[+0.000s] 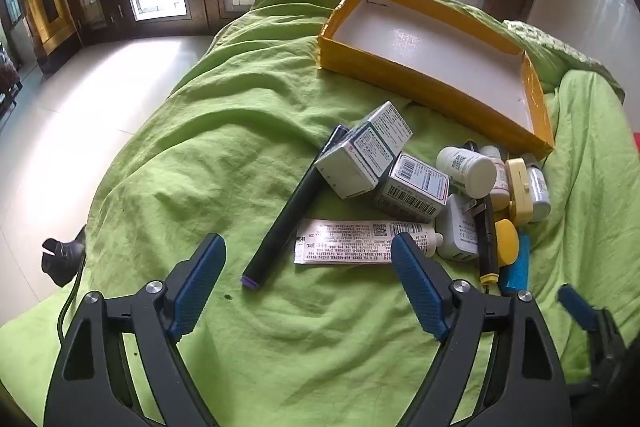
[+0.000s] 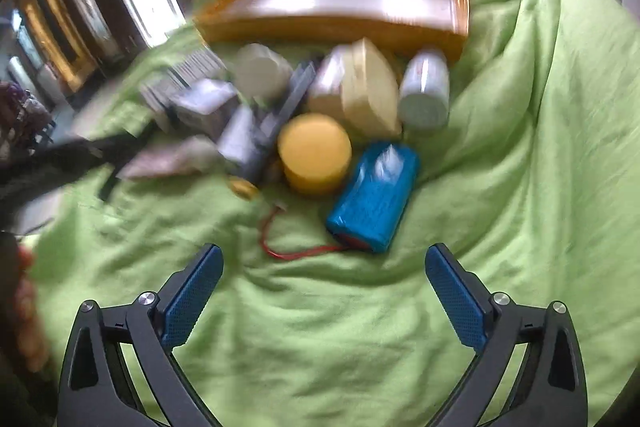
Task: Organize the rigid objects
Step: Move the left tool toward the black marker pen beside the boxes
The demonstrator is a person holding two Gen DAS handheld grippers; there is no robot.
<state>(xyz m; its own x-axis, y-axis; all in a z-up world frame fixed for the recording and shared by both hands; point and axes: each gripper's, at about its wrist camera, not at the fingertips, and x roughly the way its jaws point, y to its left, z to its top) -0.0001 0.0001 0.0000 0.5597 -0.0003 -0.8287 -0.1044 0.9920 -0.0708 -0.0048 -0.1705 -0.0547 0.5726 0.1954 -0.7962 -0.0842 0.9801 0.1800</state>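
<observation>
Left gripper point(image 1: 306, 247) jaws spread wide, nothing between them; just ahead of its fingertips lie a black marker point(image 1: 294, 209) with a purple end and a flat white tube point(image 1: 360, 241) printed with text and a barcode. Right gripper point(image 2: 324, 259) likewise wide apart and empty, blue battery pack point(image 2: 374, 195) with red wire just beyond its fingers, yellow round lid point(image 2: 314, 151) past that, view blurred. Yellow-walled tray point(image 1: 404, 75) with white floor sits well beyond the pile on the green sheet point(image 1: 224, 115).
</observation>
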